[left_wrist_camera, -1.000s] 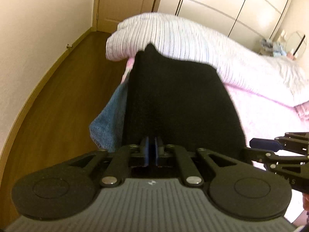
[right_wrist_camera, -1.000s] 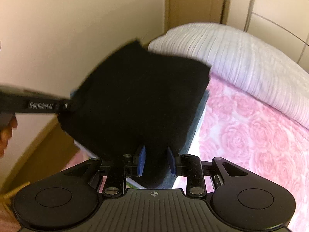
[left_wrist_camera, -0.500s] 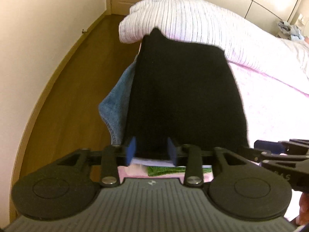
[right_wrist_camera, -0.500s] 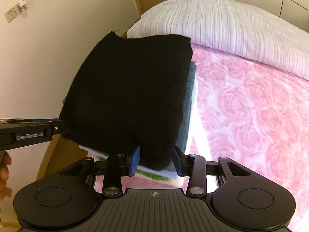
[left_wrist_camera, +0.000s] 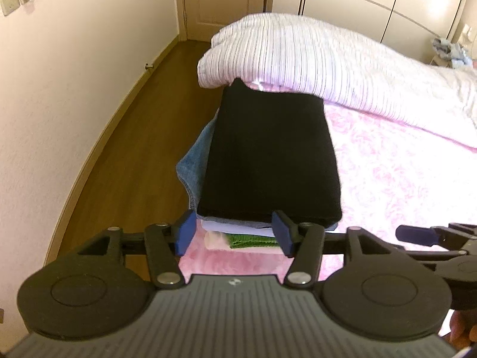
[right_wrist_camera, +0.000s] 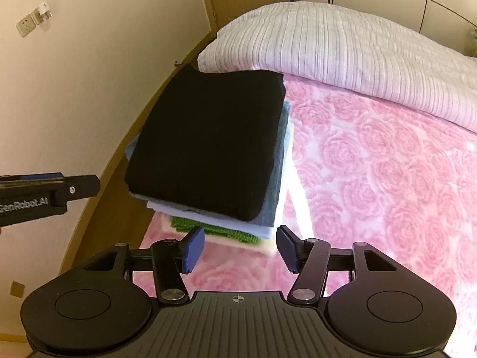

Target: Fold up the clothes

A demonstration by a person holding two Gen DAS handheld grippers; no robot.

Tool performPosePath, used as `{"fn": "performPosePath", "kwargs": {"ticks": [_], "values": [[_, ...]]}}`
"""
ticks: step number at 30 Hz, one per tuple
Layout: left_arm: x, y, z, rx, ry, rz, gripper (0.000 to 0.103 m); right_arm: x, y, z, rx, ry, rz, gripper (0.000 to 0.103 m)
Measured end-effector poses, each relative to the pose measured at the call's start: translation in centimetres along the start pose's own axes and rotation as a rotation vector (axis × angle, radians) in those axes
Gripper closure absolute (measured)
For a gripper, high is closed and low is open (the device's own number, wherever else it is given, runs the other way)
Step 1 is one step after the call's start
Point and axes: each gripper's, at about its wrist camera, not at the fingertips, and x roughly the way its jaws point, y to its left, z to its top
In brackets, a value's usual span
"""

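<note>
Folded black garment [left_wrist_camera: 271, 161] just ahead of left gripper [left_wrist_camera: 234, 237]; apart.

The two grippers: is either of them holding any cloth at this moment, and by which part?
Nothing is held. The left gripper and the right gripper are both open, just short of the black garment on the stack.

1. Left gripper [left_wrist_camera: 234, 235]: black linkage arms, blue finger pads [left_wrist_camera: 185, 232], silver pivot screws, ribbed grey housing.
2. Right gripper [right_wrist_camera: 240, 249]: identical build; crosshair mark behind its pads.
3. White "GenRobot.AI" lettering on the left gripper's side.
</note>
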Motion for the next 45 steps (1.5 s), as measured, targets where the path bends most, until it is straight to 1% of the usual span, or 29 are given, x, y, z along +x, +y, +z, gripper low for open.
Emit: {"fn": "performPosePath", "kwargs": {"ticks": [5,11,13,14,18,19,23,27,30,35,45], "values": [[-1.9,0.1,-0.6,-0.017,-0.043,0.019,0.042,-1.5,0.2,-0.6,0.000,-0.020,-0.011,0.042],[-2.7,0.1,-1.8,-0.064,-0.087,0.070,0.041,-2.3,0.3,-1.4,-0.002,-0.048,-0.021,0.042],[-2.7,-0.1,-2.1,-0.072,-0.093,0.072,0.041,-2.6,0.3,-1.7,-0.003,-0.058,-0.035,0.042],[-2.7,-0.1,-2.3,-0.073,-0.094,0.060,0.041,-2.7,0.2,-1.8,-0.003,-0.063,-0.043,0.042],[-2.3,-0.6,-2.8,-0.066,-0.056,-0.008,0.042,-3.1,-0.2,-2.1,-0.002,-0.070,-0.053,0.042],[-2.2,-0.9,-2.9,-0.056,-0.045,-0.008,0.042,-3.2,-0.3,-2.2,-0.002,-0.067,-0.053,0.042],[-2.0,-2.2,-3.2,0.000,-0.023,0.020,0.042,-3.2,-0.8,-2.3,-0.003,-0.058,-0.045,0.042],[-1.2,-3.2,-3.7,0.013,0.010,0.039,0.042,-3.2,-1.3,-2.1,-0.030,-0.044,-0.031,0.042],[-0.7,-3.8,-4.2,0.008,0.030,0.045,0.042,-3.2,-1.6,-2.2,-0.051,-0.025,-0.010,0.042],[-0.6,-4.9,-4.4,-0.005,0.036,0.064,0.042,-3.0,-2.5,-2.3,-0.058,-0.001,0.010,0.042],[-0.8,-6.7,-4.7,-0.047,0.029,0.111,0.042,-3.5,-3.9,-1.8,-0.128,-0.012,0.037,0.042]]}}
